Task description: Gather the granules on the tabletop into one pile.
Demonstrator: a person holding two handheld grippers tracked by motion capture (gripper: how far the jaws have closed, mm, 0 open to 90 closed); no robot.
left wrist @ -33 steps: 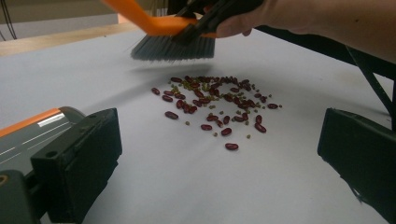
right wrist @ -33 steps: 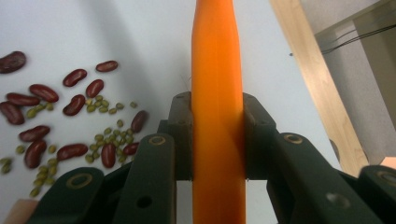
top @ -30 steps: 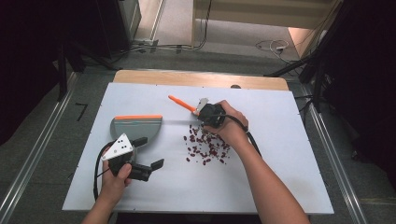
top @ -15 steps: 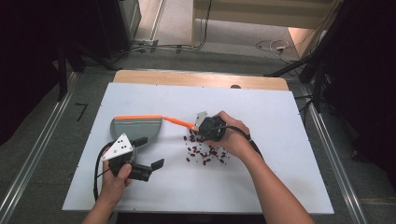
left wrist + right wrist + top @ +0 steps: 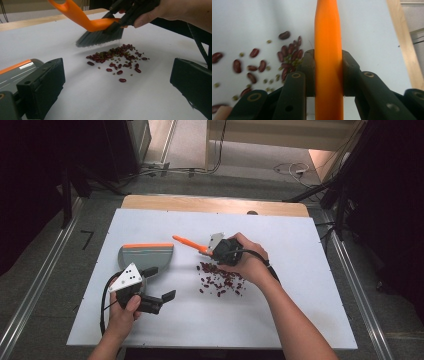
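High view: right gripper near table centre, clamped on orange brush handle; handle sticks out up-left from the jaws. Pile of red beans on white table just below the gripper and beside the hand. Grey dustpan with orange edge strip lying flat, left of the beans, apart from them. Left gripper near the front-left, jaws spread, nothing between; one jaw just beside the dustpan's near edge, contact unclear.

Left gripper view: own jaws wide apart at both lower corners, empty. Dustpan partly behind the left-hand jaw. Beans between and beyond the jaws, mixed with small greenish bits. Brush above the far side of the pile, dark bristles angled down, tips close over the table; touching or not, cannot tell. Right gripper pinching the orange handle, hand wrapped around it.

Right gripper view: both pads pressed flat on the orange handle, handle running straight up the middle. Beans scattered left of the jaws. Wooden table edge at far right.
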